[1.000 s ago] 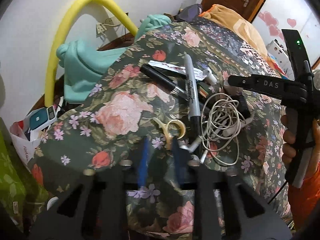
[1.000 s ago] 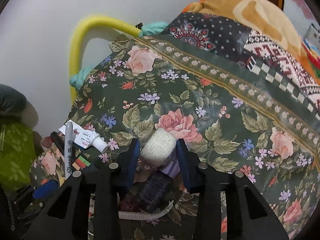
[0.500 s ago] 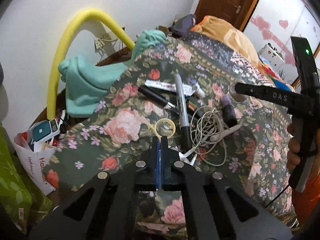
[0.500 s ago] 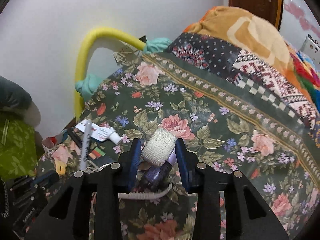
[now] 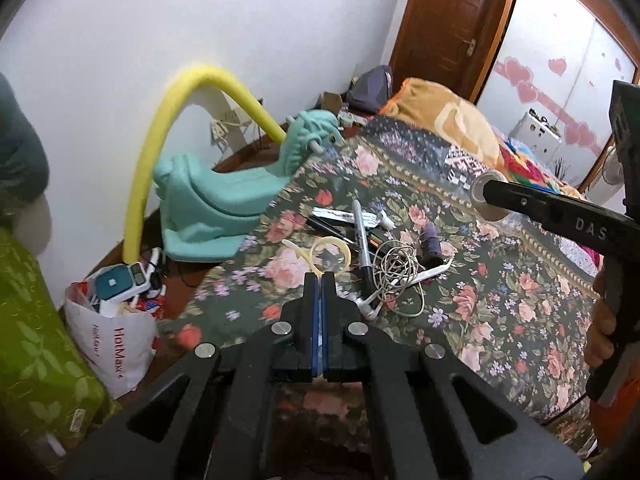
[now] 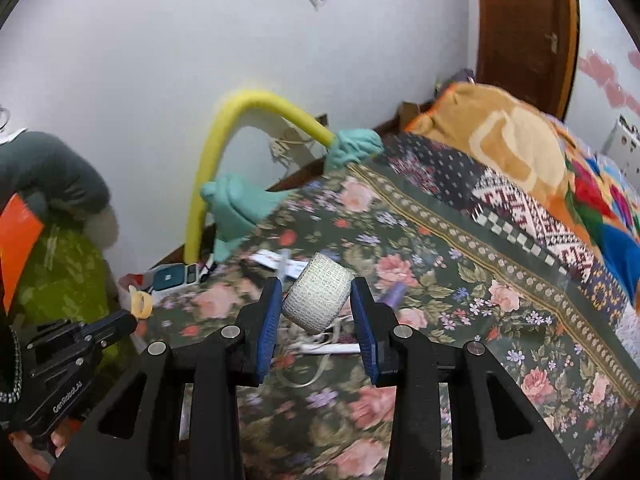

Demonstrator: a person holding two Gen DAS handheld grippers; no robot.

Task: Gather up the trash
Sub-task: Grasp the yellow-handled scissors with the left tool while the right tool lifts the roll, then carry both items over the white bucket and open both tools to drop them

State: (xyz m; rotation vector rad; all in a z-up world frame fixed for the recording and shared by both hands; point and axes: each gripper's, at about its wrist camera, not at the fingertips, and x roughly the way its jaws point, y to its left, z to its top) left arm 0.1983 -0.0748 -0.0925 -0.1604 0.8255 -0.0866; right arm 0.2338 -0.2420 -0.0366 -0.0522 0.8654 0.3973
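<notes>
Trash on the floral bedspread (image 5: 500, 296): marker (image 5: 362, 242), tangled cable (image 5: 396, 276). Left gripper (image 5: 320, 280) is closed on a yellowish ring (image 5: 330, 254); right gripper (image 6: 316, 300) clamps a bandage roll (image 6: 318, 296).

Your left gripper (image 5: 319, 280) points steeply down, jaws pressed flat together. Your right gripper (image 6: 316, 300) also angles down, its pads clamping a roll.

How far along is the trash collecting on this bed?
Done: a bag on the floor already holds some things. In hand: the left gripper is shut on the ring, the right gripper on the roll. Left: marker, cable, bottle and tube lie on the bed.
</notes>
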